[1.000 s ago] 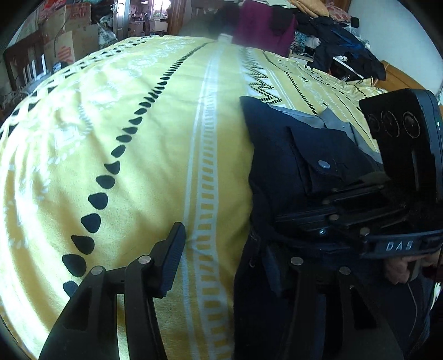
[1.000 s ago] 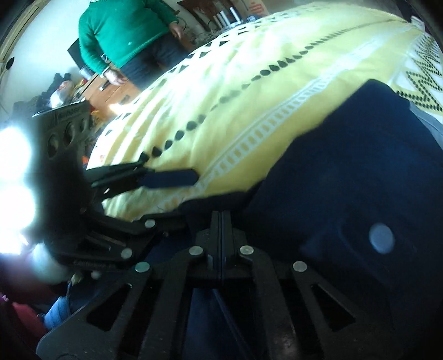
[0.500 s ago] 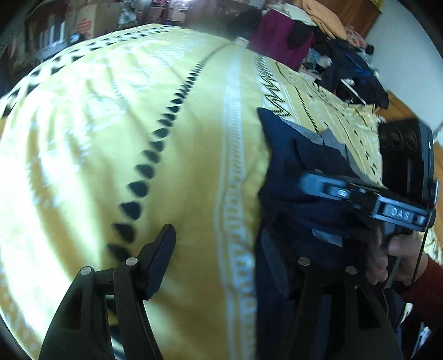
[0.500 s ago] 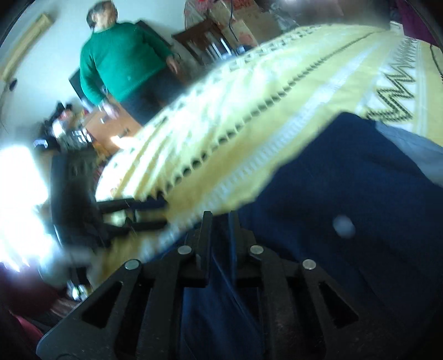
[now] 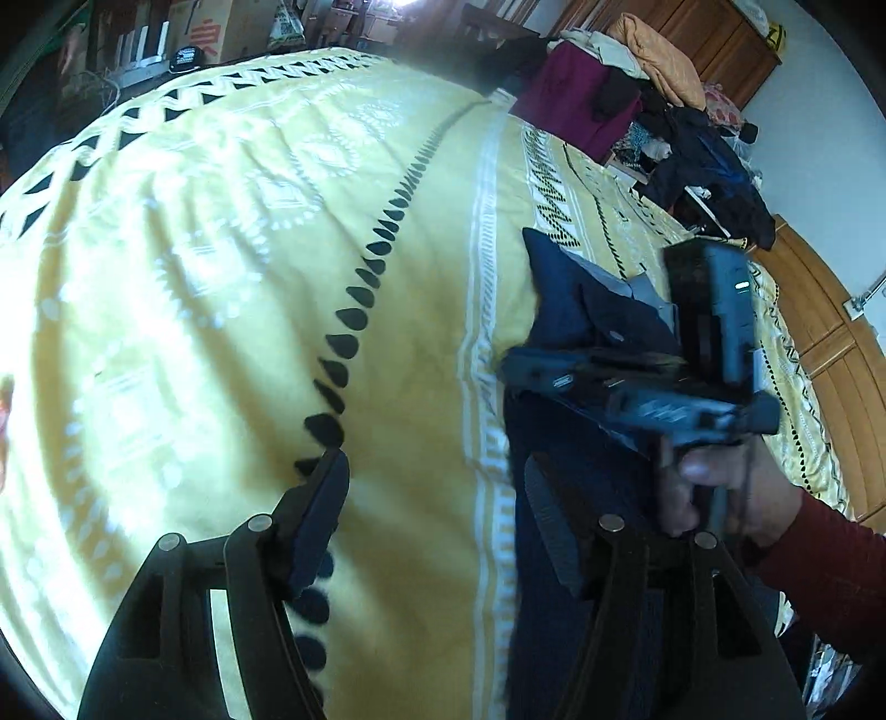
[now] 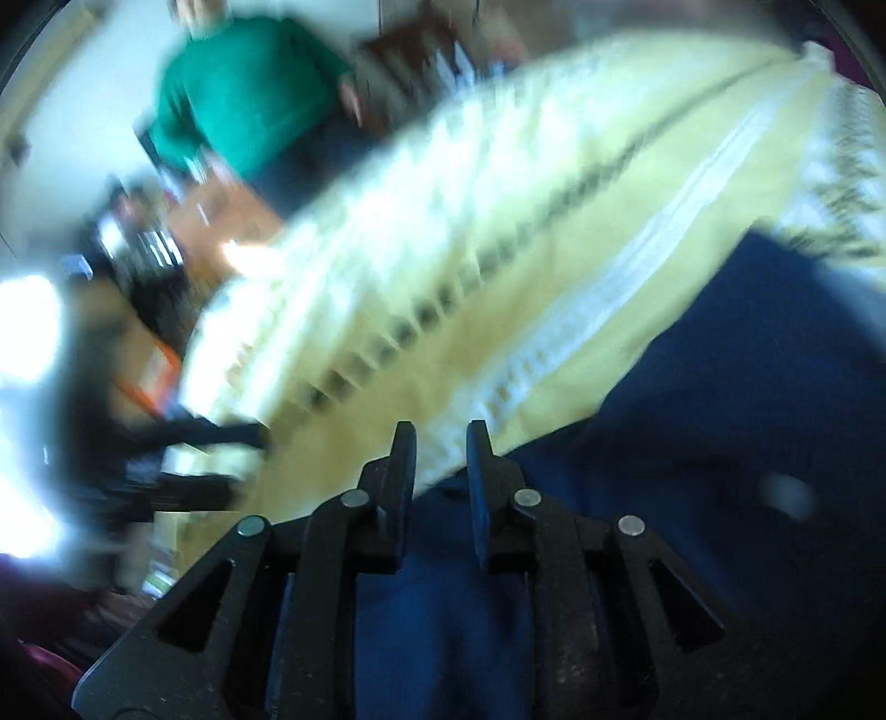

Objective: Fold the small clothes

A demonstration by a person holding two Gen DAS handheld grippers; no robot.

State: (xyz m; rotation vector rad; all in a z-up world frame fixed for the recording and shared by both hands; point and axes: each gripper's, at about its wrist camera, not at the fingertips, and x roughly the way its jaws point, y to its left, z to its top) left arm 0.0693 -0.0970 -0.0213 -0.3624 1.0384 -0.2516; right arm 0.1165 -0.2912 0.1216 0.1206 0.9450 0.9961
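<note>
A navy garment (image 5: pixel 576 315) with a grey lining and a snap button lies on the yellow patterned bedspread (image 5: pixel 221 277). My left gripper (image 5: pixel 437 526) is open wide, its left finger over the spread and its right finger over the garment's edge. In the left wrist view, my right gripper (image 5: pixel 531 371) crosses above the garment, held by a hand (image 5: pixel 720 493) in a red sleeve. The right wrist view is blurred: my right gripper (image 6: pixel 441 471) is open with a narrow gap, above the navy garment (image 6: pixel 720 443) at its left edge.
A person in a green sweater (image 6: pixel 249 94) stands beyond the bed's far side. Piled clothes (image 5: pixel 637 105) and wooden cabinets (image 5: pixel 830 343) sit behind the bed. Cardboard boxes (image 5: pixel 205 27) stand at the far left. The left gripper (image 6: pixel 221 437) shows blurred.
My right gripper went from shut on the garment's edge to open, letting the cloth go, and lifted. The left gripper stayed open and drew back a little.
</note>
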